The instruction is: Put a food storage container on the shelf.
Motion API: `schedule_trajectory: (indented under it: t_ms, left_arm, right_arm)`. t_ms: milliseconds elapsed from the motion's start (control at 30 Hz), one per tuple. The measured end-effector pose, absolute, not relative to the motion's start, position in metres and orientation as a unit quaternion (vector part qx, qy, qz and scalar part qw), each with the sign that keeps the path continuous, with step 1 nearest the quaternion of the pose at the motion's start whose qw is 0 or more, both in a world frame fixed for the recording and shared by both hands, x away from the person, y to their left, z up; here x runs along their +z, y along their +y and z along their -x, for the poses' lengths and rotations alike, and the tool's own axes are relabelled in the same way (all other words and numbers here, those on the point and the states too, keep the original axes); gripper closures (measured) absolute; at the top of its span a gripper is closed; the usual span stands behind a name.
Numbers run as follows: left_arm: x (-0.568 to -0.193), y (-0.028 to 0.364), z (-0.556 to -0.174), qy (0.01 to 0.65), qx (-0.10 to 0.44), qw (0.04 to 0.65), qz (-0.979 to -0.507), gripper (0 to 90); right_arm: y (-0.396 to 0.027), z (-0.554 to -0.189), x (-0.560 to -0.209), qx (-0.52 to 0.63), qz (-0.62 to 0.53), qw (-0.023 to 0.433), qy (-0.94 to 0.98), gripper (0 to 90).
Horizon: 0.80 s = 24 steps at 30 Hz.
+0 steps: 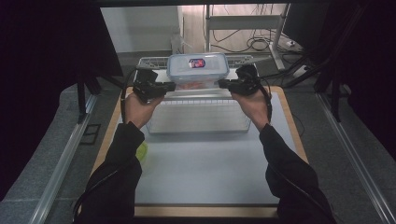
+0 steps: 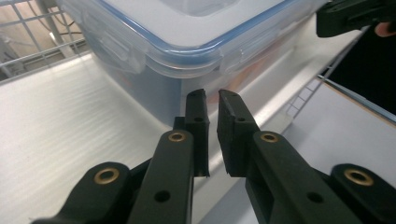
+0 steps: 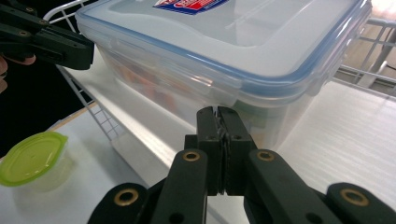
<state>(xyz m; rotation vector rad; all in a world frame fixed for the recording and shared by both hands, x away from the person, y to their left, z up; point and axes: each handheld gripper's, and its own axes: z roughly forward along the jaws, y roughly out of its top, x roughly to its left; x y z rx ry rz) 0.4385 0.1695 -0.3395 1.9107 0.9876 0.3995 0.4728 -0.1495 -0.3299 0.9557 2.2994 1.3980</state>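
A clear plastic box [image 1: 198, 70] with a blue-rimmed snap lid and a red-and-blue label stands on the pale top of a white wire rack [image 1: 201, 116]. Orange contents show faintly through its wall [image 3: 154, 88]. My left gripper [image 1: 173, 86] points at the box's left side, its jaws [image 2: 212, 95] nearly together with only a slim gap and nothing between them. My right gripper [image 1: 220, 83] points at the right side, jaws [image 3: 216, 112] pressed together and empty. Both sets of tips sit close to the box's lower wall; whether they touch it I cannot tell.
A small tub with a green lid [image 1: 141, 151] sits on the grey mat [image 1: 205, 172] by the left forearm, also the green lid [image 3: 32, 158] left of the rack. The rack's wire rim [image 2: 28, 51] rises behind the box. Black curtains flank the table.
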Motion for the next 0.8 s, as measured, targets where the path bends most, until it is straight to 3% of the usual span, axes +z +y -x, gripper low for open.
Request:
schedule_trajectory:
  t_ms: [300,433,800]
  left_arm:
    - [-0.341,0.162,-0.442,0.391,0.166,0.447,-0.787,83.9]
    - [-0.341,0.162,-0.436,0.386,0.174,0.442,-0.791,79.4]
    - [-0.345,0.167,-0.398,0.361,0.179,0.462,-0.79,57.9]
  right_arm:
    - [-0.145,-0.472,-0.331,0.481,-0.324,0.154,0.8,89.9]
    - [-0.147,-0.469,-0.331,0.487,-0.322,0.145,0.799,87.3]
    - [-0.146,-0.442,-0.33,0.505,-0.282,0.151,0.802,62.7]
